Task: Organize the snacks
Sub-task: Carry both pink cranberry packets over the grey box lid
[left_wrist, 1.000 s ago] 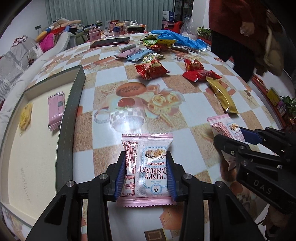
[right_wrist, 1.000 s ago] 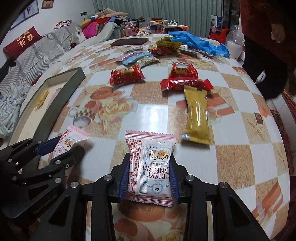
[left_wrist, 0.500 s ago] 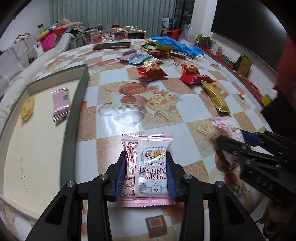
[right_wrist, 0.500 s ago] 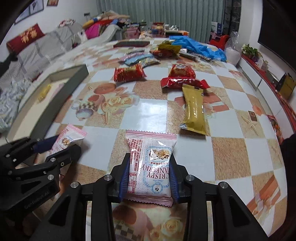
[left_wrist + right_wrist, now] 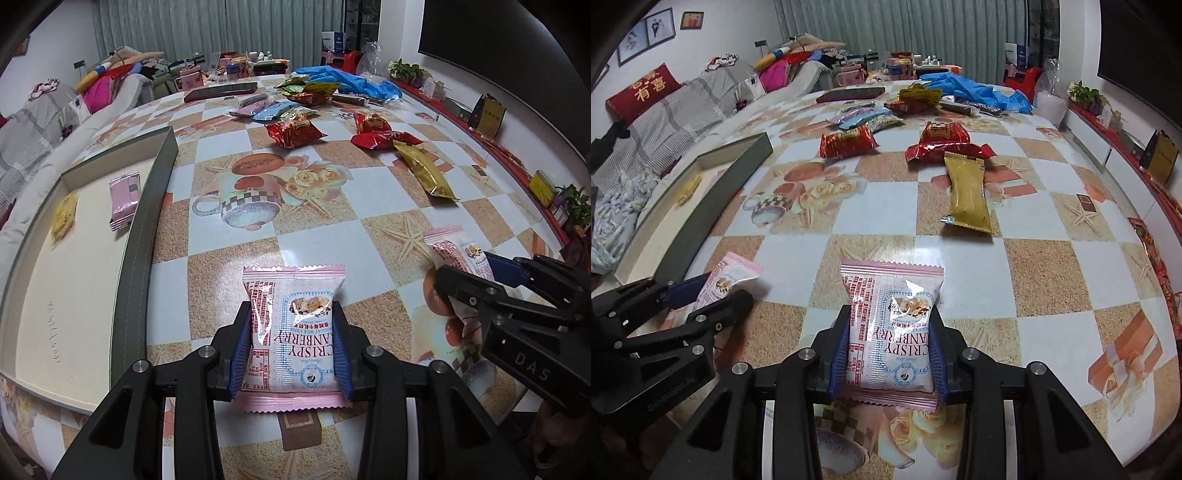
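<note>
Tabletop (image 5: 369,192): round, patterned cloth; loose snacks lie scattered over the far half, red and gold wrappers nearest the middle.
Box (image 5: 147,236): shallow, dark-walled, pale floor, at the left edge of the tabletop; a pink bar (image 5: 125,201) and a yellow snack (image 5: 64,218) already lie inside.
Left gripper (image 5: 293,354): fingers clamped on the sides of a pink cranberry pack (image 5: 293,332), which is carried above the tabletop with its long axis running forward along the fingers.
Right gripper (image 5: 888,350): fingers likewise clamped on a second pack (image 5: 892,332) of the same kind, same lie.
Key relation: the box lies to the left of both packs (well apart from the right one); the left gripper is just beside the box's near wall, with the right gripper on its far side, so the left hand looks nearer to the drop.
Judgement: both packs seem bound for the box, the left one likely first.
</note>
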`<state>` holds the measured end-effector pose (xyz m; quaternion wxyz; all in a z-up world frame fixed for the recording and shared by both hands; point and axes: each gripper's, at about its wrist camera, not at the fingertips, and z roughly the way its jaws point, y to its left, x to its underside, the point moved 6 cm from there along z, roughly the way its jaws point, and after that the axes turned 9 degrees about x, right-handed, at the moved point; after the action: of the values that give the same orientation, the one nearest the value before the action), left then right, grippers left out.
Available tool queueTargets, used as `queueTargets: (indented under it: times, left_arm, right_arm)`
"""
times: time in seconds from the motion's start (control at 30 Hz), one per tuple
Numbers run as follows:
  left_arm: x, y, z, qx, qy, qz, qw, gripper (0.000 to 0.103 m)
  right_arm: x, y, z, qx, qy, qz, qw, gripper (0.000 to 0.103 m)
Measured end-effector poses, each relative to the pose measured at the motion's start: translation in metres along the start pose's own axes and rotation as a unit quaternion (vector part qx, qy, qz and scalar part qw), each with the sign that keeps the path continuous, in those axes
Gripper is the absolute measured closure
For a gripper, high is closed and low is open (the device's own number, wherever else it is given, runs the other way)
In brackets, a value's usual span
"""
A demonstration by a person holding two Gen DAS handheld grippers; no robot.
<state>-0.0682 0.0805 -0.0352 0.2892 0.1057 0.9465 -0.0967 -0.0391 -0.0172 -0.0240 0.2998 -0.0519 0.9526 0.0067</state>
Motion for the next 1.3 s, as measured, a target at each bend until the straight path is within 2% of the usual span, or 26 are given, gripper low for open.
queueTargets:
  times: [0.3,0.33,0.4,0.53,0.63,0.83,1.0,1.1,1.3]
  left_arm:
    - [0.001,0.001,-0.002,0.000,-0.005,-0.004,1.0000,0.061]
    - [0.001,0.001,-0.004,0.000,-0.002,-0.010,1.0000,0.061]
    - [0.001,0.002,-0.012,0.020,-0.008,-0.028,0.9994,0.061]
    - [-0.004,0.004,-0.043,0.044,-0.043,-0.032,0.9976,0.061]
    - [-0.008,0.012,-0.059,0.047,-0.057,-0.043,0.9964,0.061]
    - [-0.012,0.052,-0.076,0.004,-0.067,-0.070,0.9953,0.061]
    - [-0.005,0.101,-0.092,-0.026,-0.074,-0.110,0.9909,0.061]
    - [0.001,0.124,-0.098,-0.039,-0.075,-0.129,0.9881,0.061]
    - [0.003,0.156,-0.113,-0.050,-0.085,-0.149,0.9839,0.061]
  right_arm:
    - [0.003,0.003,-0.001,0.010,-0.008,-0.015,1.000,0.064]
    - [0.003,0.003,-0.002,0.006,-0.005,-0.012,1.000,0.064]
    - [0.002,0.004,-0.008,-0.029,-0.005,0.012,1.000,0.064]
    - [-0.004,0.009,-0.029,-0.048,-0.027,0.016,0.998,0.064]
    - [-0.011,0.021,-0.040,-0.055,-0.037,0.005,0.998,0.064]
    - [-0.023,0.057,-0.049,-0.088,-0.043,-0.022,0.995,0.064]
    - [-0.036,0.097,-0.054,-0.120,-0.047,-0.057,0.990,0.064]
    - [-0.042,0.123,-0.058,-0.142,-0.049,-0.071,0.986,0.064]
    - [-0.048,0.167,-0.057,-0.161,-0.048,-0.100,0.981,0.064]
